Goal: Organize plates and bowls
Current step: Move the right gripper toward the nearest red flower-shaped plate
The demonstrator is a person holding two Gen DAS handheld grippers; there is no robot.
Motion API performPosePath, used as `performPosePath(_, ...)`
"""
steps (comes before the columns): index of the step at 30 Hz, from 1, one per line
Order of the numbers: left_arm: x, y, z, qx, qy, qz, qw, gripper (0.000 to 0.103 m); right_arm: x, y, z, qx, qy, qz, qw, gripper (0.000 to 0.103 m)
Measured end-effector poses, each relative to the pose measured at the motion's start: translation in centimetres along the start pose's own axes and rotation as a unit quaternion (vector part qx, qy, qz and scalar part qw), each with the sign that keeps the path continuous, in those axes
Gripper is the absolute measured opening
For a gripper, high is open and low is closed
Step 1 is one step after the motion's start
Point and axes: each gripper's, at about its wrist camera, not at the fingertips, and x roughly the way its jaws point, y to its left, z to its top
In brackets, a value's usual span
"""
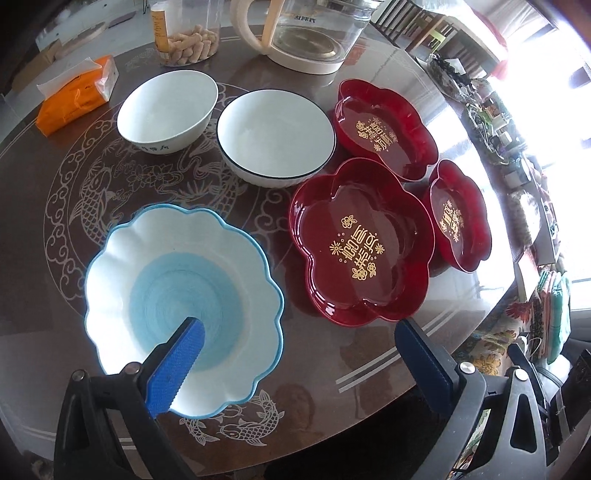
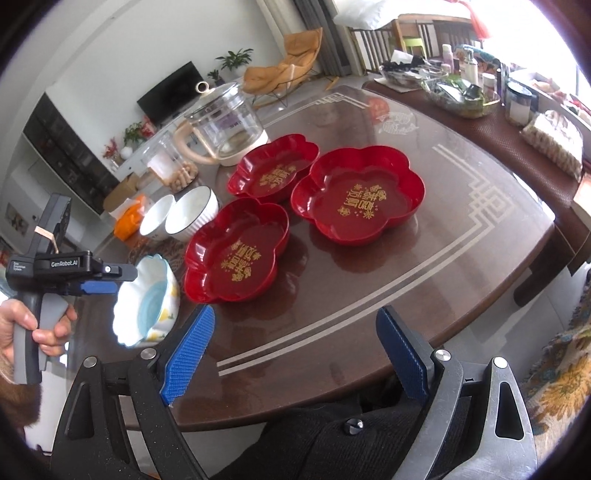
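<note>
On the near-left part of the dark patterned table (image 1: 325, 369) sits the scalloped blue-and-white bowl (image 1: 184, 302), upright, and the left gripper (image 1: 299, 343) hangs right over it with its jaws spread wide: one blue pad (image 1: 181, 365) is over the bowl's inside, the other is off to the side above bare table, and nothing is clasped between them. From the right wrist view you can see a hand (image 2: 26, 325) wrapped round that gripper's grey handle, tool poised just above the bowl's rim.

Just beside the bowl, three red flower-shaped plates cluster together. The nearest red plate (image 1: 362, 243) lies flat with gold lettering in its middle; the far red plate (image 1: 384, 129) and the right red plate (image 1: 458, 218) sit just behind and beside it, edges very close, whether they touch I can't tell.

Beyond the blue bowl, two white bowls stand side by side: the dark-rimmed white bowl (image 1: 275, 136) and the plain white bowl (image 1: 168, 110), rims nearly meeting.

The right gripper (image 2: 295, 354) hovers over the table's near edge, jaws wide apart, empty.

Further back: an orange tissue pack (image 1: 77, 96), a snack jar (image 1: 184, 33), a glass kettle (image 1: 310, 33).
</note>
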Motion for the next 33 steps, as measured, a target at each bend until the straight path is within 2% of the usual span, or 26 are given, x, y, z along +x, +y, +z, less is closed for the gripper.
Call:
performPosePath(2, 0.6, -0.1, 1.2, -0.016, -0.007, -0.005, 0.9998, 0.102, 0.8, -0.2, 0.5, 0.007, 0.012, -0.006, 1.0, 0.092)
performPosePath(4, 1.7, -0.5, 2.4, -0.012, -0.009, 0.02, 0.9997, 0.102, 1.8, -0.4, 1.2, 0.02, 0.027, -0.013, 0.999, 0.092)
performPosePath(7, 3.3, -1.8, 3.4, 0.031, -0.009, 0.052, 0.9981, 0.089, 3.3, -0.8, 2.3, 0.041, 0.038, 0.0, 0.998, 0.092)
performPosePath(10, 5.0, -2.6, 4.0, 0.058, 0.003, 0.06, 0.9965, 0.078, 4.7, -0.7, 3.2, 0.05, 0.047, 0.005, 0.998, 0.092)
performPosePath(15, 6.5, -2.7, 4.5, 0.059, 0.0, 0.06, 0.9965, 0.063, 6.7, 0.5, 4.4, 0.03, 0.053, 0.004, 0.998, 0.09)
performPosePath(17, 7.0, -2.3, 4.5, 0.042, 0.012, 0.048, 0.9979, 0.048, 7.7, 1.0, 4.9, 0.018, 0.059, 0.004, 0.998, 0.09)
performPosePath(20, 6.9, -1.5, 3.9, 0.023, 0.01, 0.027, 0.9993, 0.046, 9.4, 1.5, 5.4, 0.012, 0.08, 0.014, 0.997, 0.089)
performPosePath(22, 6.8, -1.3, 3.8, 0.019, 0.0, 0.031, 0.9994, 0.045, 10.2, 1.8, 5.6, 0.006, 0.088, 0.016, 0.996, 0.089)
performPosePath(24, 7.0, -1.2, 4.0, 0.013, -0.008, 0.035, 0.9993, 0.04, 10.9, 2.2, 5.8, -0.002, 0.093, 0.014, 0.996, 0.088)
performPosePath(25, 7.1, -1.2, 4.1, 0.01, -0.009, 0.034, 0.9993, 0.039, 11.3, 2.3, 5.9, -0.003, 0.095, 0.012, 0.995, 0.086)
performPosePath(26, 7.3, -1.2, 4.2, 0.007, -0.007, 0.031, 0.9995, 0.039, 11.8, 2.3, 6.0, -0.002, 0.101, 0.013, 0.995, 0.075)
performPosePath(27, 7.5, -1.2, 4.3, 0.005, -0.006, 0.03, 0.9995, 0.039, 12.4, 2.4, 6.0, 0.0, 0.11, 0.014, 0.994, 0.054)
performPosePath(29, 8.0, -1.3, 4.3, 0.006, -0.005, 0.032, 0.9995, 0.039, 13.5, 2.3, 6.0, 0.008, 0.127, 0.018, 0.992, 0.034)
performPosePath(33, 8.8, -1.3, 4.3, 0.002, -0.009, 0.033, 0.9994, 0.035, 15.3, 2.1, 6.0, 0.011, 0.143, 0.009, 0.99, 0.035)
